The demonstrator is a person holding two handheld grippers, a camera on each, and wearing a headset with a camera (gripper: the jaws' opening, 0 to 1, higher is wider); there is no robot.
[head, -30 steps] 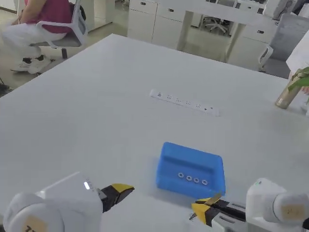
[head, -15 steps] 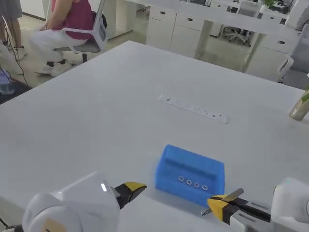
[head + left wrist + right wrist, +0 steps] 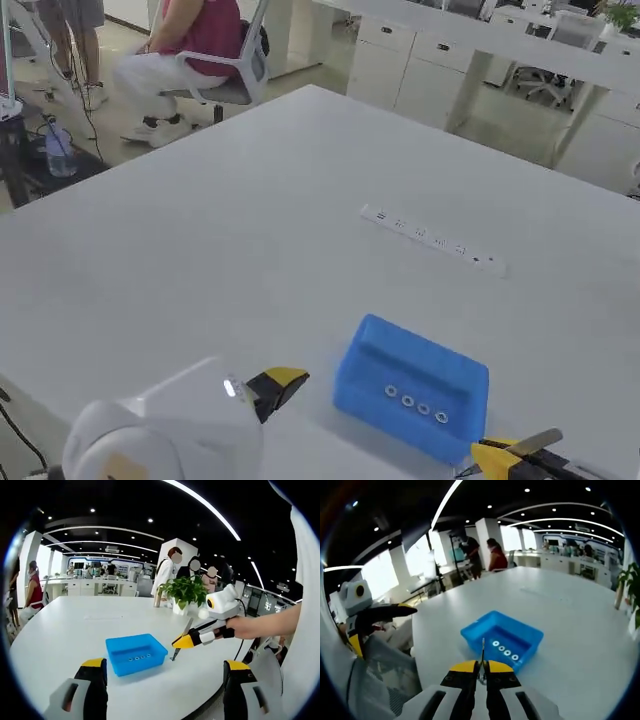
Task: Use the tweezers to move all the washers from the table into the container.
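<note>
A blue container sits on the white table, with several washers in a row on its floor. In the head view my left gripper hovers just left of it. The left gripper view shows its jaws wide apart with nothing between them, facing the container. My right gripper is shut on thin metal tweezers, whose tip points at the container and its washers from just short of its near rim. In the head view the right gripper is at the container's near right corner.
A white power strip lies flat farther back on the table. A person sits on a chair beyond the far left corner. A potted plant stands near the table's edge. The near table edge runs close under both grippers.
The head camera has swung left and down. Against the container, my right gripper with the tweezers has drifted right. The left gripper stays beside the container, and the washers have not moved.
</note>
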